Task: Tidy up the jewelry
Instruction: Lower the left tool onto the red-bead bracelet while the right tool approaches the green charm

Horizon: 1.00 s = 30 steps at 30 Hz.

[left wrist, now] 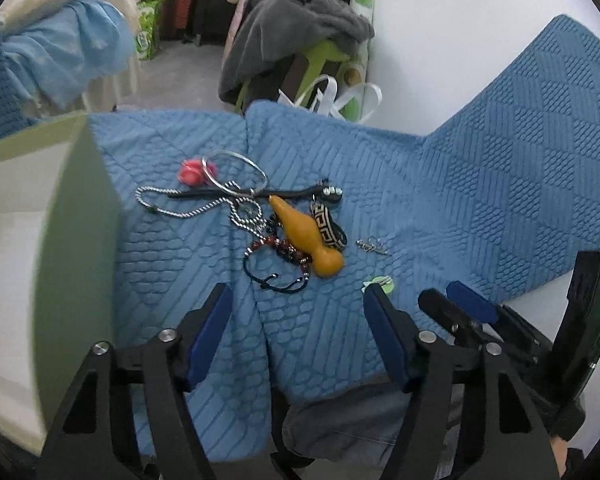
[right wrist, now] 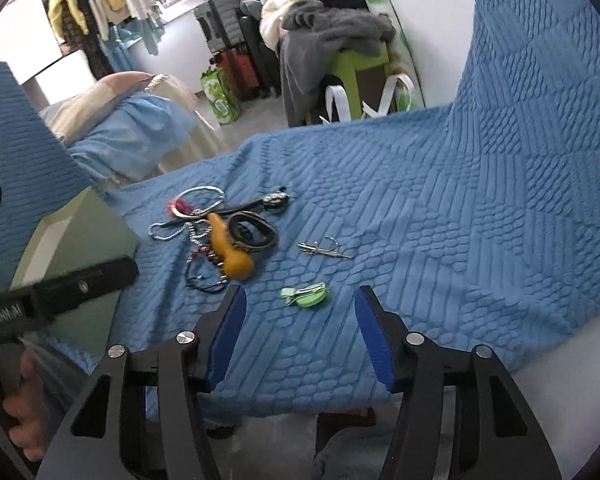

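both tongs, left (left wrist: 296,312) and right (right wrist: 300,316), spread apart, holding nothing | jewelry pile (left wrist: 268,220) tangled on blue cover (left wrist: 420,184) beside box (left wrist: 76,216) | risk imo: grab one chain, drag the lot

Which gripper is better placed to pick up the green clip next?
Right. The right gripper is open with the green clip just ahead between its fingers; the left gripper faces the tangled pile instead.

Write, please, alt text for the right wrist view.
The right gripper hangs open above a blue quilted cover, its jaws framing a small green clip. Further left lies a tangled jewelry pile with an orange gourd; a pale green box stands beside it.
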Available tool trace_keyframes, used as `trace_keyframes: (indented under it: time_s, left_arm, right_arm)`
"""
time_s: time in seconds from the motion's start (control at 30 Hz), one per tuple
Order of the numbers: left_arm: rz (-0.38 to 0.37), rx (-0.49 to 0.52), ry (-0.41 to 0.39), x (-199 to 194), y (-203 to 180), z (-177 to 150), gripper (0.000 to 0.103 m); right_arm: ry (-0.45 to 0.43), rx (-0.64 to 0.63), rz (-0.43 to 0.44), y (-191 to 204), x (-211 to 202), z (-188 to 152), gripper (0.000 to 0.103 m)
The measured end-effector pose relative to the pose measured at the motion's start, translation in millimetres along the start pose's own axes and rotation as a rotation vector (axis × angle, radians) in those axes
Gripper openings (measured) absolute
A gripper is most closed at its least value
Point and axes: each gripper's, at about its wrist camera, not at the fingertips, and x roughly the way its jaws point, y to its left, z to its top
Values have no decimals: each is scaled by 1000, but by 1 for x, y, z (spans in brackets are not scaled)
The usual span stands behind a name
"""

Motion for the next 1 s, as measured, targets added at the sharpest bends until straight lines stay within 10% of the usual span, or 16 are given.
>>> trace_keyframes:
  time_s: [0.7,1.0]
  left_arm:
    - [-72,69,45,64,5,5,22]
    - [6,237,51,75,-18,-2,21]
  right_arm:
    - [142,-83,-41,4,74,11,27]
    - [145,-31,-15,-3,70,13,24]
